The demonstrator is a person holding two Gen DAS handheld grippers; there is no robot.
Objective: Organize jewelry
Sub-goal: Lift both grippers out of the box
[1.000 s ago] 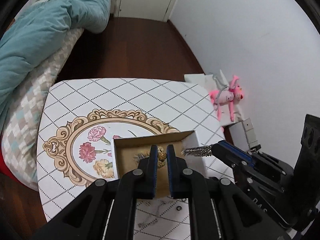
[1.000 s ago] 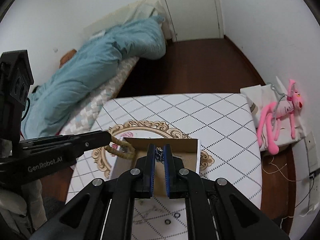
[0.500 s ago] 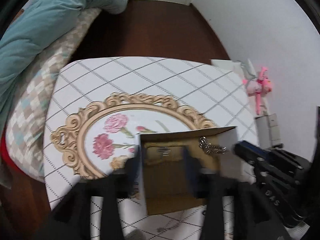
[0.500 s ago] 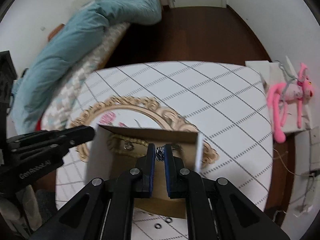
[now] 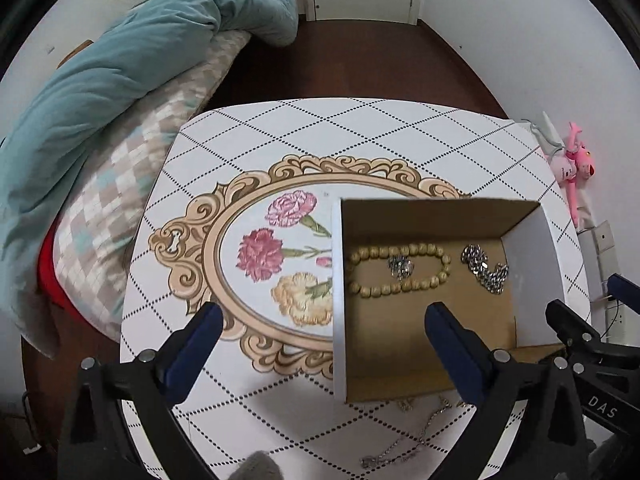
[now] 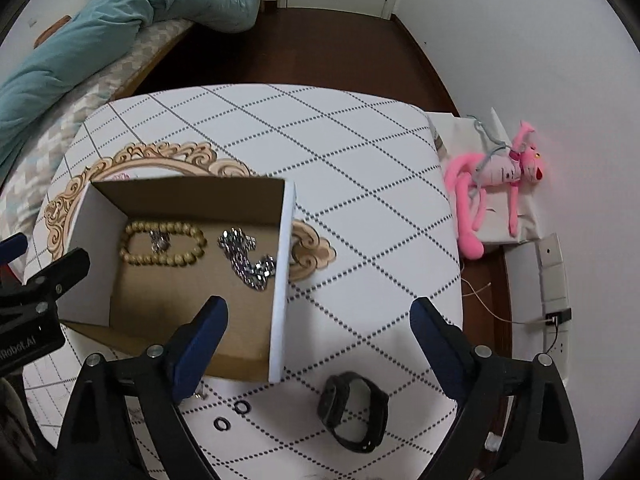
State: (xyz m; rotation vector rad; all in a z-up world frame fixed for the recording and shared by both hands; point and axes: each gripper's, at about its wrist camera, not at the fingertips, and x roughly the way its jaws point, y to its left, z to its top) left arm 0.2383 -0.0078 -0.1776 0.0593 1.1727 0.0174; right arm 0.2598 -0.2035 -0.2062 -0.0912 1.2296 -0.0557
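Note:
An open cardboard box (image 5: 338,280) (image 6: 280,280) sits on the patterned table. Inside lie a tan bead bracelet (image 5: 400,270) (image 6: 164,244), a small silver piece (image 5: 400,266) within its loop, and a silver chain bracelet (image 5: 484,268) (image 6: 246,258). My left gripper (image 5: 324,344) is open and empty above the box's left wall. My right gripper (image 6: 316,336) is open and empty above the box's right wall. A black watch (image 6: 354,410), two small black rings (image 6: 232,416) and a thin silver necklace (image 5: 412,440) lie on the table in front of the box.
The table (image 6: 340,160) has a white diamond-pattern cover with a floral oval (image 5: 280,260). A bed with a teal duvet (image 5: 120,80) stands at the left. A pink plush toy (image 6: 496,184) lies on a white bag by the right wall.
Both grippers have opened and pulled back. The bead bracelet and the silver chain they held now lie inside the box.

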